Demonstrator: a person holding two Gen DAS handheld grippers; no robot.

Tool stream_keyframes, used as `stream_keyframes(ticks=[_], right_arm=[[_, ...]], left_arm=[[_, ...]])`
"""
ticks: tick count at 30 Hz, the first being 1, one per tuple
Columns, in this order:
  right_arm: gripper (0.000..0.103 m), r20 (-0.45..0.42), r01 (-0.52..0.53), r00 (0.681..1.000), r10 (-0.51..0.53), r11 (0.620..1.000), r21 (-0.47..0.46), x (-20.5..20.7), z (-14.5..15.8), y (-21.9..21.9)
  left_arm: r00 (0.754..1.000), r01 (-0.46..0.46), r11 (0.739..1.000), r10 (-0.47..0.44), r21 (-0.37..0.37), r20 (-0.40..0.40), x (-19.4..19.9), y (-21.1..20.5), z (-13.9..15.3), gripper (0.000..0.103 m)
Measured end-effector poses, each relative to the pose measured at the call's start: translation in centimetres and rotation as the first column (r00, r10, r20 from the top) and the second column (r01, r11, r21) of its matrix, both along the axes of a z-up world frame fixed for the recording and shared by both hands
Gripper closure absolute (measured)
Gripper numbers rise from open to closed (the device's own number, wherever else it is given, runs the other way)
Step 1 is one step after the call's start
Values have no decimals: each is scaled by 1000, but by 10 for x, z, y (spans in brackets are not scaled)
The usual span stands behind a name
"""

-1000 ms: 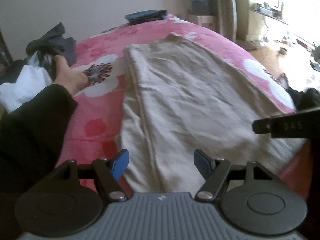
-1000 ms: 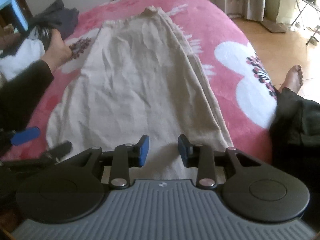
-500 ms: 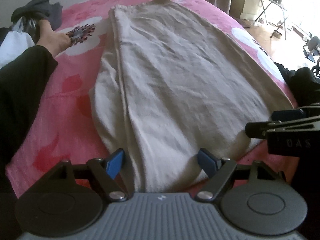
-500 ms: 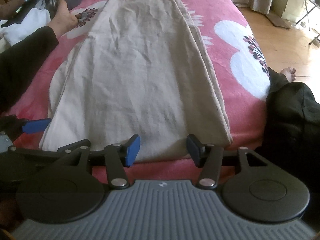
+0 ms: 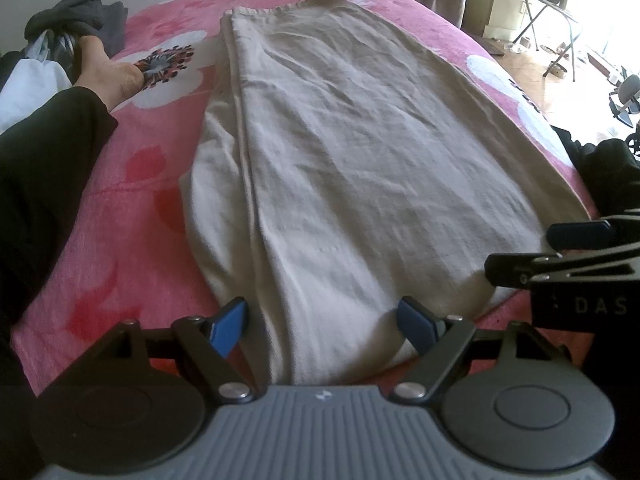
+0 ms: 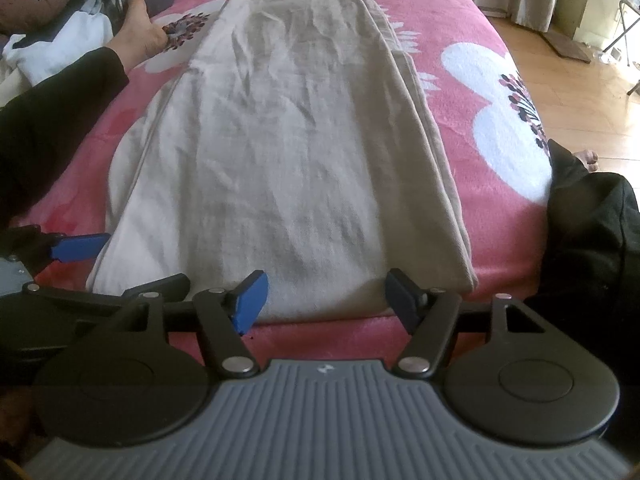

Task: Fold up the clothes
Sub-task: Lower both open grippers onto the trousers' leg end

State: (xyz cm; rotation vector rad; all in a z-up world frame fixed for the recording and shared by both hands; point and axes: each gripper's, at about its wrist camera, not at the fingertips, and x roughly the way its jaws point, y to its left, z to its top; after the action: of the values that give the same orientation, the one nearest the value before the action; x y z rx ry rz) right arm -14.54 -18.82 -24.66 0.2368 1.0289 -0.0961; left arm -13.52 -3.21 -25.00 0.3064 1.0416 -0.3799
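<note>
Left wrist view: the left gripper [image 5: 322, 326] hangs with jaws spread wide over the near hem of the beige garment [image 5: 360, 152], pads gripping nothing; the garment lies lengthwise along the middle of the pink floral bedspread [image 5: 120, 216].

Right wrist view: the right gripper [image 6: 326, 298] has jaws opening, pads apart at the hem by the bed's near edge, empty; a person's bare foot [image 6: 140, 38] rests near the far left corner.

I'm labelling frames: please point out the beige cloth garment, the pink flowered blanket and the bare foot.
beige cloth garment [image 5: 360, 168], left wrist view, its middle.
pink flowered blanket [image 6: 472, 32], right wrist view, bare pink patch.
bare foot [image 5: 106, 76], left wrist view, its sole.
</note>
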Motion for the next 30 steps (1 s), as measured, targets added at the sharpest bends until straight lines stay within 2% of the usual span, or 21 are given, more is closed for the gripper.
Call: stream_keyframes(ticks=[20,26,30], right_arm=[[36,12,1,1000,-2,1000,11,-1,-1,0],[32,10,-2,1000,2,1000,29,-2,1,-1],[26,3,11,1000,-11,993,118,-5,4,-12]], left_arm=[[1000,-19,1000,19,-6,-9,0,3,1,18],[997,-29,995,22,-91,-77,-8,28,8,20],[988,-53,989,31,-139,-153,-11,50,7,24]])
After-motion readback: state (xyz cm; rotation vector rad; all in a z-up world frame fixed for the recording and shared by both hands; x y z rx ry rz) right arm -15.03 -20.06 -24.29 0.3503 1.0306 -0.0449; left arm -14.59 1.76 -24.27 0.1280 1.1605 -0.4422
